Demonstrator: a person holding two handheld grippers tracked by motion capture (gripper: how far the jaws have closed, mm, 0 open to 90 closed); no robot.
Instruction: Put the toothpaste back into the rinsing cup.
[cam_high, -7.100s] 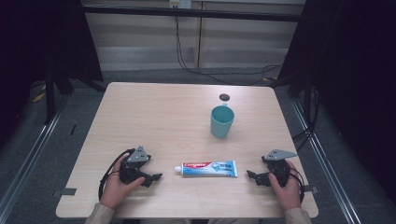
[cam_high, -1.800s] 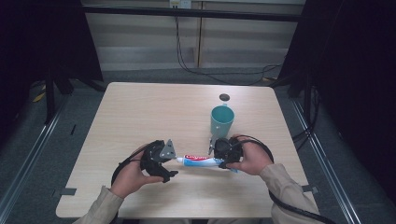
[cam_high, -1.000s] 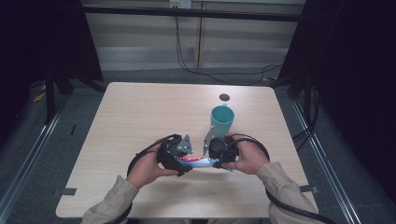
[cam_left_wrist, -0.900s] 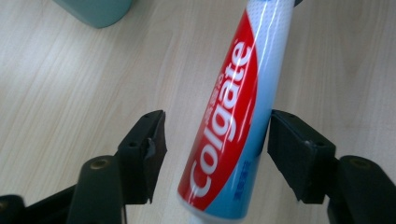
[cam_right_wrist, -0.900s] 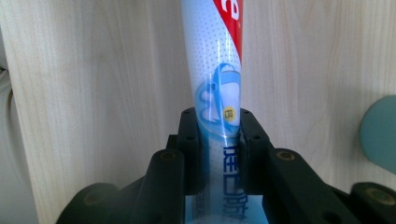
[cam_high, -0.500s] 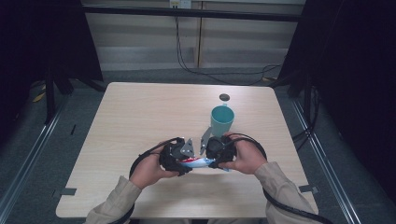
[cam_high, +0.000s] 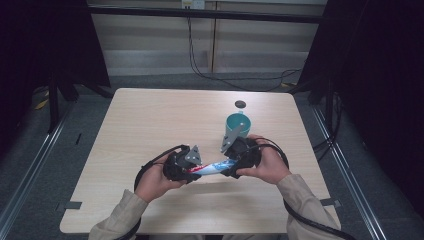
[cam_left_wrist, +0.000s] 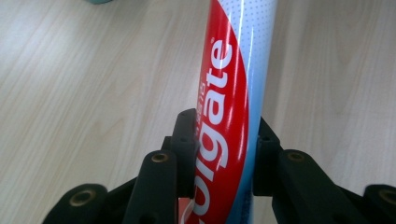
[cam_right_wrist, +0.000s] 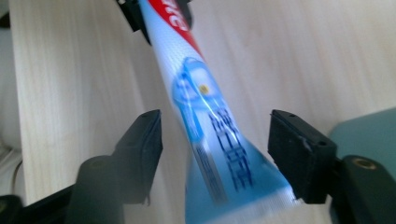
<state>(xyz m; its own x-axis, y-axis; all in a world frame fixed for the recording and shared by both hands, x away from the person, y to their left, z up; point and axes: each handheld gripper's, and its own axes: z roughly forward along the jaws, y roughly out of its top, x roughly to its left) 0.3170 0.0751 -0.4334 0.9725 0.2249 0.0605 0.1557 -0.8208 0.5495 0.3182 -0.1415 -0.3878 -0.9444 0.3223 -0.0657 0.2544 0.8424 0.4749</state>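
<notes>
A red, white and blue toothpaste tube (cam_high: 212, 166) hangs just above the table between my two grippers. My left gripper (cam_high: 192, 169) has just been closing and is now shut on the tube's red end (cam_left_wrist: 231, 84), one pad (cam_left_wrist: 185, 140) against each side. My right gripper (cam_high: 231, 162) has just been opening. Its pads (cam_right_wrist: 144, 140) stand apart from the blue crimped end (cam_right_wrist: 205, 121), which lies loose between them.
A teal cup (cam_high: 235, 125) stands just behind my right gripper, and its wall (cam_right_wrist: 369, 130) is close on the right in the right gripper view. A small dark disc (cam_high: 240, 104) lies behind the cup. The wooden table (cam_high: 150, 120) stretches bare to the left.
Seven seconds ago the tube lay flat near the front edge with both grippers apart from it. Both came in and lifted it; over the last second the hands have barely moved.
</notes>
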